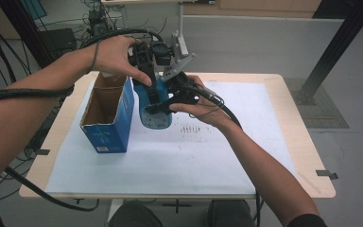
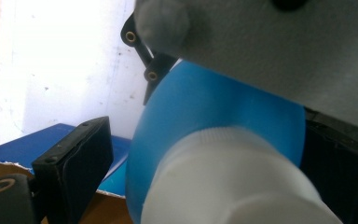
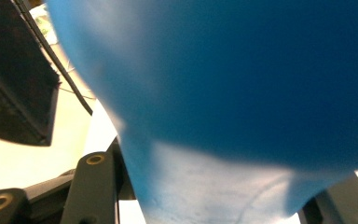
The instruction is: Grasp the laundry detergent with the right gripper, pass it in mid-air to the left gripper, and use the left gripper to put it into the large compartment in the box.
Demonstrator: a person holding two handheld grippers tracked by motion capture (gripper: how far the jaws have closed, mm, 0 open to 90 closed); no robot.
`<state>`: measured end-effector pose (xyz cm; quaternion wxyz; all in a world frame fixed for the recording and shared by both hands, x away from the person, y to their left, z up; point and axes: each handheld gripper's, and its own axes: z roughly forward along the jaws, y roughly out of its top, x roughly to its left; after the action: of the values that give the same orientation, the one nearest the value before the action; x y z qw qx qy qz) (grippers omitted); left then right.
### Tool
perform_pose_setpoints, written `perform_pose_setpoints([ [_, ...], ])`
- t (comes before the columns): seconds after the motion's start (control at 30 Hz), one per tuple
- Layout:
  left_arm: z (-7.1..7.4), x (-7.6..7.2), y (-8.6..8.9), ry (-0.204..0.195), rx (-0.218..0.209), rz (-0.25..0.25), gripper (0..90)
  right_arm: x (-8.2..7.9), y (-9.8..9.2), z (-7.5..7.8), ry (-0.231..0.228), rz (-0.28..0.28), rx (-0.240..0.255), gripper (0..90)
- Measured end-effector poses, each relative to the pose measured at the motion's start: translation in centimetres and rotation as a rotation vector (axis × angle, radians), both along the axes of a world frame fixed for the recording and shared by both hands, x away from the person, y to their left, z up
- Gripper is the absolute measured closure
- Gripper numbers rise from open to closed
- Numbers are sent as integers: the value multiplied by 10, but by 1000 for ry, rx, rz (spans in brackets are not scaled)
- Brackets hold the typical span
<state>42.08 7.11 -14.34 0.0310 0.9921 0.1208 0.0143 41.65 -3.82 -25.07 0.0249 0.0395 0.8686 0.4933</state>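
A blue bottle (image 1: pixel 153 106) with a white cap (image 2: pixel 228 182) is held tilted above the table, just right of an open blue cardboard box (image 1: pixel 108 113). My right gripper (image 1: pixel 170 101) is shut on the bottle's body, and in the right gripper view the blue bottle (image 3: pixel 237 93) sits between the jaws of my right gripper (image 3: pixel 214 196). My left gripper (image 1: pixel 144 71) comes down at the bottle's top. In the left gripper view the cap lies between the wide jaws of my left gripper (image 2: pixel 214 135). A narrow gap separates the visible finger (image 2: pixel 74 163) from the bottle (image 2: pixel 214 102); the other jaw is mostly hidden.
The box stands upright on a white sheet (image 1: pixel 217 151) that covers a light wooden table (image 1: pixel 288 104). Thick black cables (image 1: pixel 23 92) trail from both grippers. The right gripper's grey plate (image 2: pixel 284 46) is close in the left gripper view. A black post (image 1: pixel 335 42) stands beyond the table's right corner.
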Motion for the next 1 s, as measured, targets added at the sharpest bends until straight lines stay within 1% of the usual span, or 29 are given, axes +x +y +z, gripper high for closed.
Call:
perform_pose_setpoints([
  [0.17, 0, 0, 0, -1, 6, -2, 75, -1, 1, 0, 3, 5, -1, 441],
  [0.3, 1, -1, -1, -3, 10, -5, 77, -1, 2, 1, -11, 16, 0, 441],
  [0.47, -1, -1, -3, -1, 17, -9, 78, -2, 0, 2, -10, 10, -8, 440],
  [0.7, 0, 0, -4, -7, 19, -13, 87, -3, -1, 4, -6, 7, -1, 440],
  [0.8, 1, 0, -4, -10, 21, -12, 93, -3, -1, 4, -12, 4, -1, 440],
  [0.83, 1, -1, -4, -13, 21, -11, 99, -2, -1, 4, -13, 5, 0, 440],
  [0.9, 1, -1, -3, -18, 24, -14, 151, -4, 0, 4, -24, -2, -6, 440],
  [0.93, 1, -1, -3, -19, 24, -15, 161, -4, 0, 4, -27, -4, -9, 440],
  [1.0, 0, -2, -3, -21, 29, -20, 193, -4, 0, 4, -26, -1, -9, 440],
])
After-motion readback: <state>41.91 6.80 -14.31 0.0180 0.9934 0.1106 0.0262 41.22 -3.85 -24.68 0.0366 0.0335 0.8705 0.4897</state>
